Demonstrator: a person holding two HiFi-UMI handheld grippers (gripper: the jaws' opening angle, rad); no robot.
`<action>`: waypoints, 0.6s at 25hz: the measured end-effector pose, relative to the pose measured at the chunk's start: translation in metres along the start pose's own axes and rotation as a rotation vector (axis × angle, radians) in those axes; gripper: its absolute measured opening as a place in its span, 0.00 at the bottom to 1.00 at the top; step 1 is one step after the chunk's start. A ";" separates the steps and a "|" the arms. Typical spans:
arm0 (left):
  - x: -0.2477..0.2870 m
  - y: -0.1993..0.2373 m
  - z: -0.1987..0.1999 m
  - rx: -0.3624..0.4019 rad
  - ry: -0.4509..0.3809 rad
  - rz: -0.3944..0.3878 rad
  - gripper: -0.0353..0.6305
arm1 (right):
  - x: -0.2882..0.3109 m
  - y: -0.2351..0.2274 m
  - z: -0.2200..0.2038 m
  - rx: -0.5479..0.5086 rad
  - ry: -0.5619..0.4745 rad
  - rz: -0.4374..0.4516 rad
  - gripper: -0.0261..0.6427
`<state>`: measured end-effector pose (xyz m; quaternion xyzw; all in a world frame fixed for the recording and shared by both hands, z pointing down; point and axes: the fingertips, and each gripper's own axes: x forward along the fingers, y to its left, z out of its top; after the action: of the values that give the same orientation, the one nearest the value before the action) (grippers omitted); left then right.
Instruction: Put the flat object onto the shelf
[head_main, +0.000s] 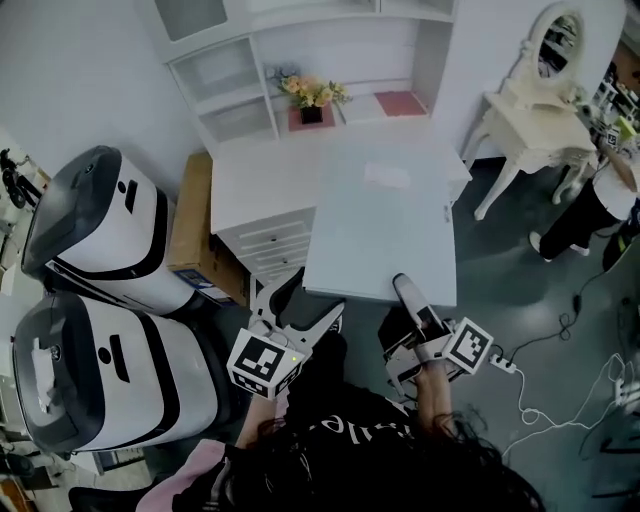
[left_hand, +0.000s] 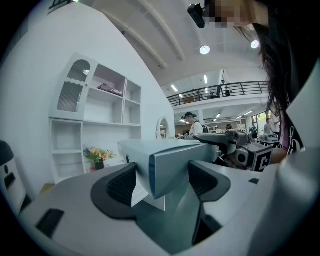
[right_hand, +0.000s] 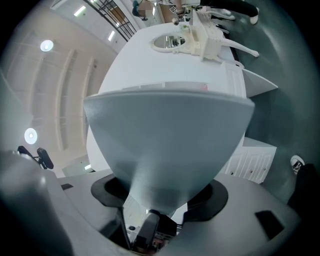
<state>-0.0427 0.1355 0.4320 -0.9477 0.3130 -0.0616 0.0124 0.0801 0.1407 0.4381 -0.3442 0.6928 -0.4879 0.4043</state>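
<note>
Panel is gripped at its near edge. Left gripper jaws clench its corner, right gripper jaws clench the edge further along, w/ panel over white tabletop.

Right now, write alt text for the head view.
The left gripper and right gripper clamp the near edge of a flat pale board over a white desk; a white shelf unit with flowers stands beyond.
</note>
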 end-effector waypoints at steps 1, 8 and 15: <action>0.010 0.006 0.000 -0.005 -0.004 -0.009 0.57 | 0.007 -0.003 0.007 -0.002 -0.006 -0.009 0.49; 0.073 0.066 0.012 -0.013 -0.027 -0.072 0.57 | 0.071 -0.019 0.054 -0.005 -0.049 -0.040 0.49; 0.118 0.135 0.031 0.009 -0.071 -0.083 0.57 | 0.146 -0.025 0.087 -0.013 -0.055 -0.030 0.49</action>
<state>-0.0245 -0.0439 0.4053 -0.9614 0.2724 -0.0297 0.0253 0.0968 -0.0281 0.4125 -0.3703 0.6793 -0.4796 0.4139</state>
